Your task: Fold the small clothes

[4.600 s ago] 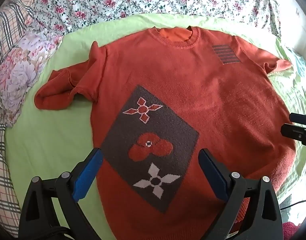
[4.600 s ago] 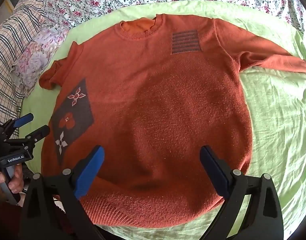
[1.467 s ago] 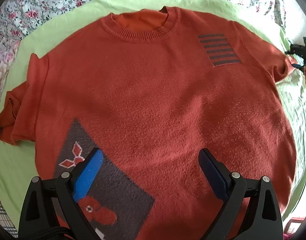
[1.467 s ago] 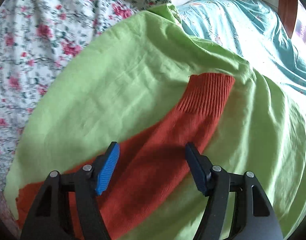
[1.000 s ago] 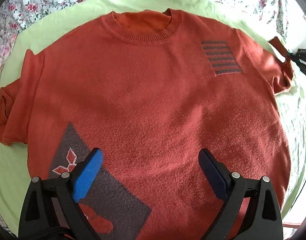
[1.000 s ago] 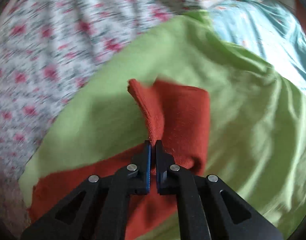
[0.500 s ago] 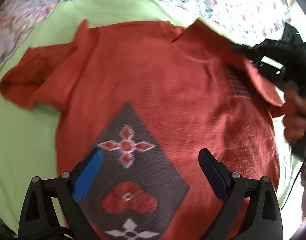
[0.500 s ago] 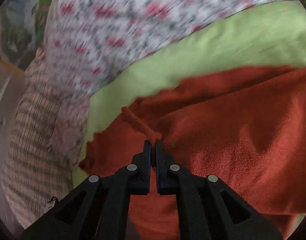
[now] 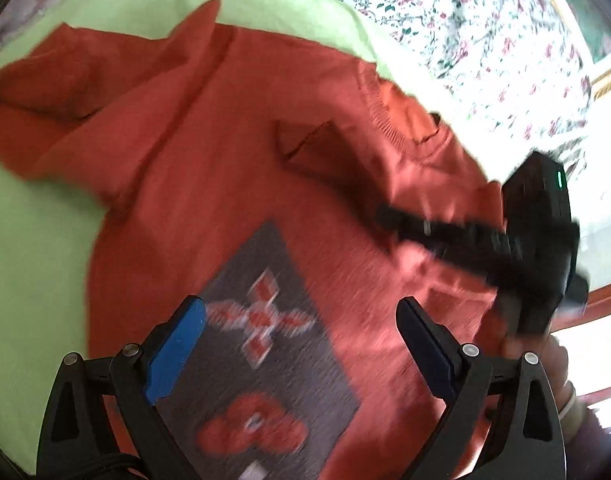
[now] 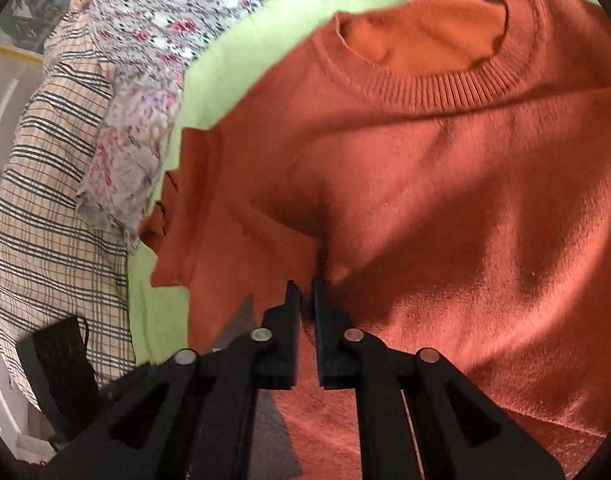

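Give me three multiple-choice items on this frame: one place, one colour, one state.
1. The orange sweater lies on:
A. a checked blanket
B. a green sheet
C. a bare wooden floor

2. The diamond patch on the sweater's front is:
A. yellow
B. bright green
C. dark grey

3. The left gripper has its fingers:
A. wide apart, holding nothing
B. shut on the collar
C. shut on the sheet

Key: 1 B, green sheet shows all round the sweater's edges. 2 C, the patch is dark grey behind its red and white motifs. 3 A, the two blue-padded fingers stand far apart above the patch with nothing between them.
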